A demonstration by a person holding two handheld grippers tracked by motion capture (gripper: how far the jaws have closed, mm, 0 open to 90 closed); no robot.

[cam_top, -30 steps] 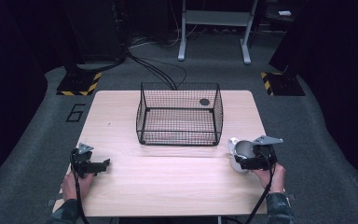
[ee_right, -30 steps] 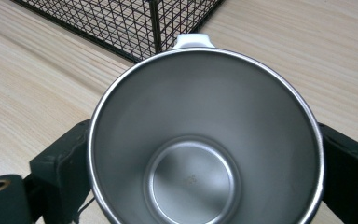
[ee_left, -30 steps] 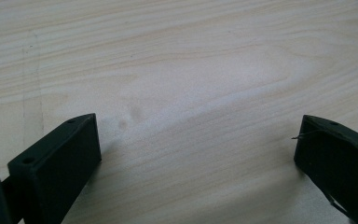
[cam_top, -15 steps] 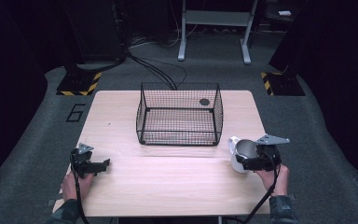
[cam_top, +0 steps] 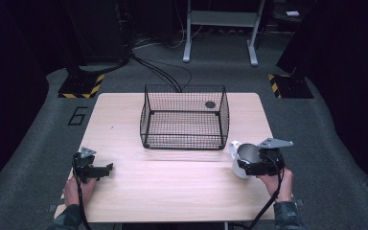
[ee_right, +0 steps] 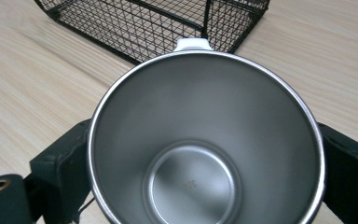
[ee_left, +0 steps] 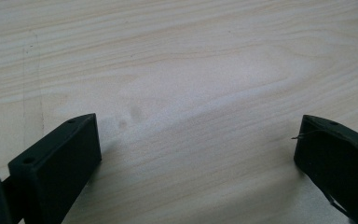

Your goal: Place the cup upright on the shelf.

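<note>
The right gripper point(cam_top: 249, 167), at roughly 4 o'clock on the counter point(cam_top: 182, 191), is clamped on a steel-lined white mug point(cam_top: 243, 158); in the right gripper view the jaws bear on opposite sides of the mug point(ee_right: 205, 140) wall, with the rim facing the camera and the white handle point(ee_right: 193, 44) pointing away toward 12 o'clock. The mug appears to sit at or just above the counter surface; whether it is lifted cannot be determined. The left gripper point(cam_top: 96, 170), at about 8 o'clock, is idle with its jaws spread wide over bare counter point(ee_left: 191, 70), holding nothing. Beyond the mug, toward 11 o'clock from it and near the centre of the counter, stands the black wire basket point(cam_top: 184, 120), open at the top; its near right corner lies just beside the mug. A small dark disc point(cam_top: 210, 104) lies by its far right corner, though whether inside or behind the mesh is unclear. The step in hand is judged to be transport of the gripped mug. The next move likely calls for raising the mug above the basket rim, carrying it forward and left, then lowering it inside before release.
</note>
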